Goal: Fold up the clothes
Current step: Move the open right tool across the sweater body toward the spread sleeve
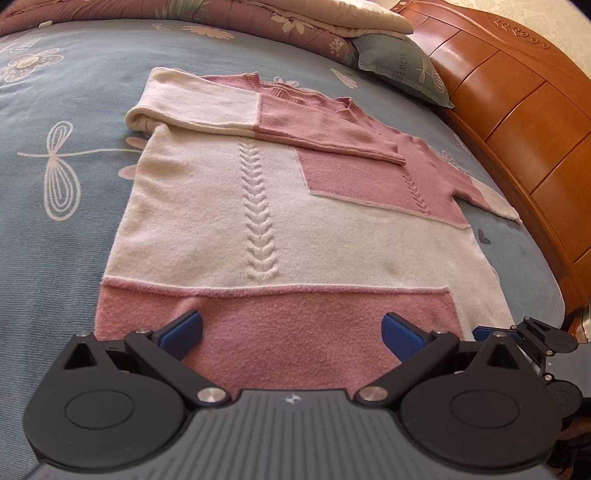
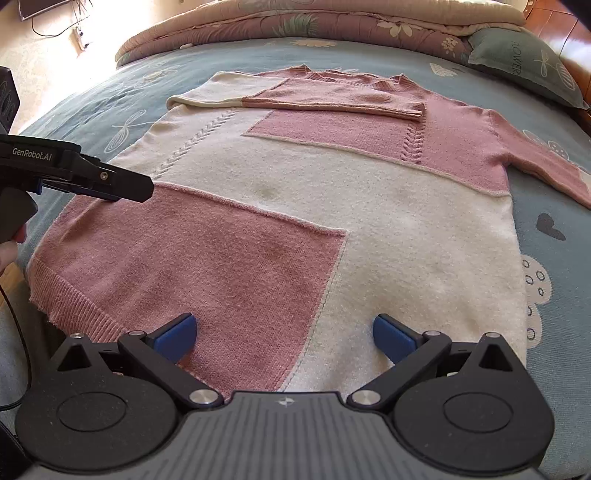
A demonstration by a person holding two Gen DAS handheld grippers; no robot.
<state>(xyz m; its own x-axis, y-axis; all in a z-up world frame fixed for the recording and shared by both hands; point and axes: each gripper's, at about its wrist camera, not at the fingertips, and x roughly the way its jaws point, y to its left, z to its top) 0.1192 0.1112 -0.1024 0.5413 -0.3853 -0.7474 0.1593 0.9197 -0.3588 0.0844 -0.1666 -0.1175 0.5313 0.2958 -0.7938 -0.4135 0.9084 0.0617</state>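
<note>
A pink and cream knitted sweater lies flat on the bed, also in the right wrist view. Its left sleeve is folded across the chest; the right sleeve lies stretched out to the side. My left gripper is open and empty, hovering over the pink hem band. It also shows from the side in the right wrist view. My right gripper is open and empty over the hem, and its tip shows in the left wrist view.
The bed has a blue sheet with white flower prints. A rolled floral quilt and a grey-green pillow lie at the far end. A wooden headboard runs along the right.
</note>
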